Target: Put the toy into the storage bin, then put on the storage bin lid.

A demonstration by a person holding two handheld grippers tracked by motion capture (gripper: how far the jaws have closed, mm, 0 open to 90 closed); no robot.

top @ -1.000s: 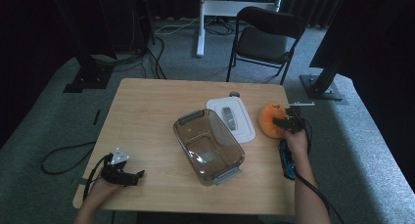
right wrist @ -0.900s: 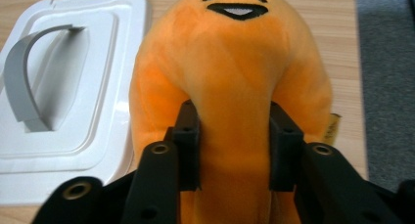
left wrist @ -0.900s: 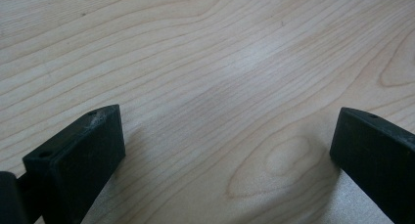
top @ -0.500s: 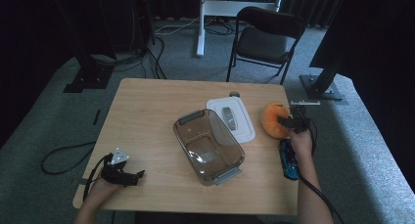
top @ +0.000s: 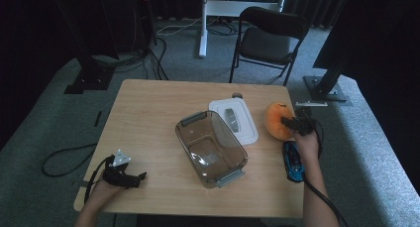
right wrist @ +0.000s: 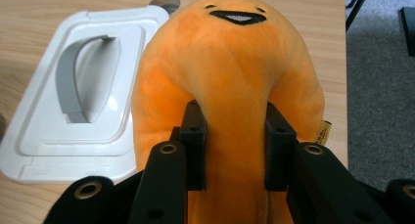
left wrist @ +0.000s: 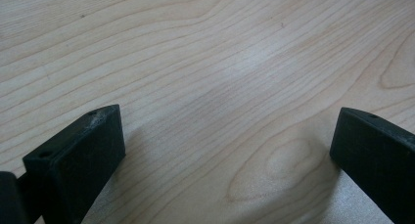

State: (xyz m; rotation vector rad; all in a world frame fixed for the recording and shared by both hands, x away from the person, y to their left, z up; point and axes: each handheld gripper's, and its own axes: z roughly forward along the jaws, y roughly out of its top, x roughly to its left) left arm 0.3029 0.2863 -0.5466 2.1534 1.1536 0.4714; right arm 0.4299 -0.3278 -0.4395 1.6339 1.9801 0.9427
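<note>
Grey carpet [top: 59,123], a black folding chair [top: 270,38], dark surroundings.

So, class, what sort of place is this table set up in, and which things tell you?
Probably a lab or studio: a wooden table on grey carpet, black stands with loose cables, and a folding chair.

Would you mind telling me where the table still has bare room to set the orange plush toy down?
The widest free patch is the left half of the table, from the clear container across to the left gripper. The far edge behind the white lid is also bare. The right side is crowded: orange plush toy, right gripper and blue toy car.
</note>
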